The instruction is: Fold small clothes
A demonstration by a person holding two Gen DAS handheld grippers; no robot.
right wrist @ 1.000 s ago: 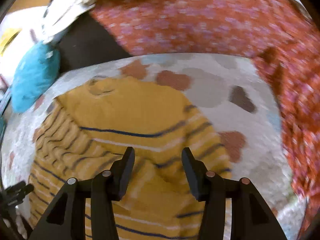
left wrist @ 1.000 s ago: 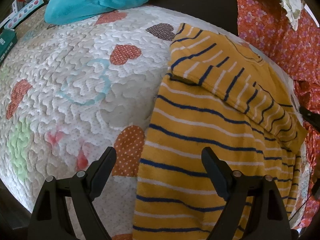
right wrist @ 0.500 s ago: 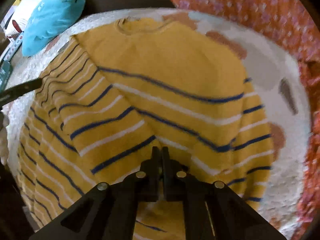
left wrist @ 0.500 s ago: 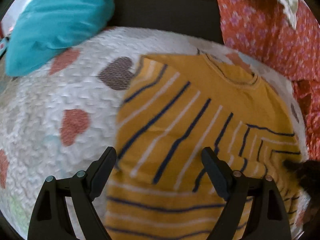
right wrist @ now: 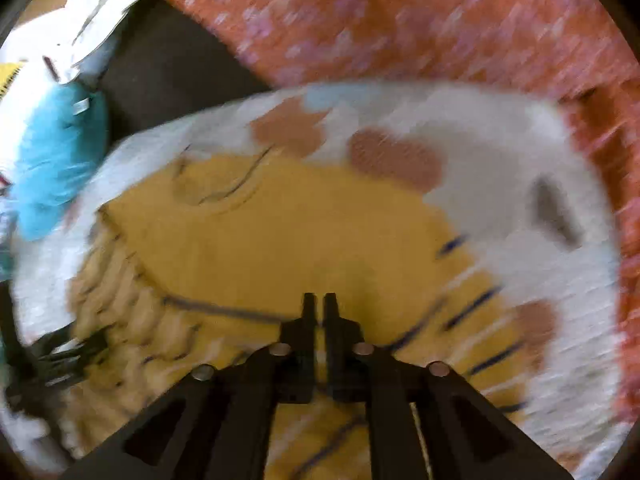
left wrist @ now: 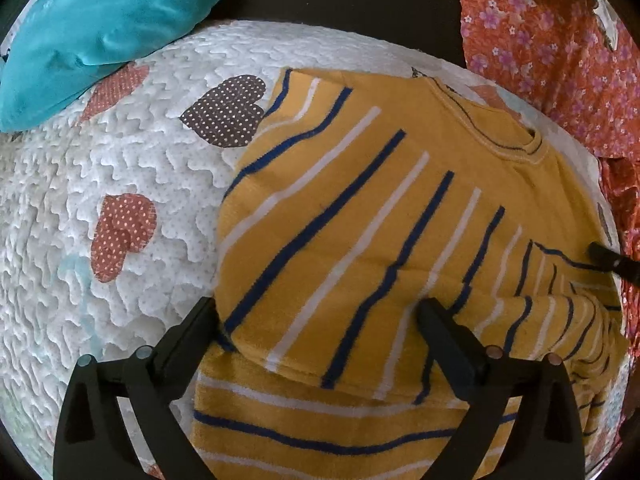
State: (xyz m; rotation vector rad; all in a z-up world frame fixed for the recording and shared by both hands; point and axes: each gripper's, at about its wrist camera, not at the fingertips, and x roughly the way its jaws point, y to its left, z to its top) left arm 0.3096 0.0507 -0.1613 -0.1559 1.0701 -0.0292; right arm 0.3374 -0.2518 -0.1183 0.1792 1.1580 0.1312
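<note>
A small yellow sweater [left wrist: 360,232] with blue and white stripes lies on a white quilted mat [left wrist: 120,168] with heart patches. Its left sleeve is folded across the body. My left gripper [left wrist: 316,312] is open and hovers low over the folded sleeve edge. The right gripper's tip [left wrist: 608,264] shows at the right edge of the left wrist view. In the blurred right wrist view my right gripper [right wrist: 319,304] is shut, over the sweater [right wrist: 280,240]; whether it pinches cloth I cannot tell.
A teal cushion [left wrist: 100,28] rests at the mat's far left, and shows in the right wrist view [right wrist: 56,160]. Orange floral fabric [left wrist: 560,52] lies along the right side. White cloth [right wrist: 108,12] lies beyond the mat. A dark gap runs behind the mat.
The right gripper closed from open. The left gripper moved forward over the sweater's folded sleeve. The right wrist view swung and is now blurred.
</note>
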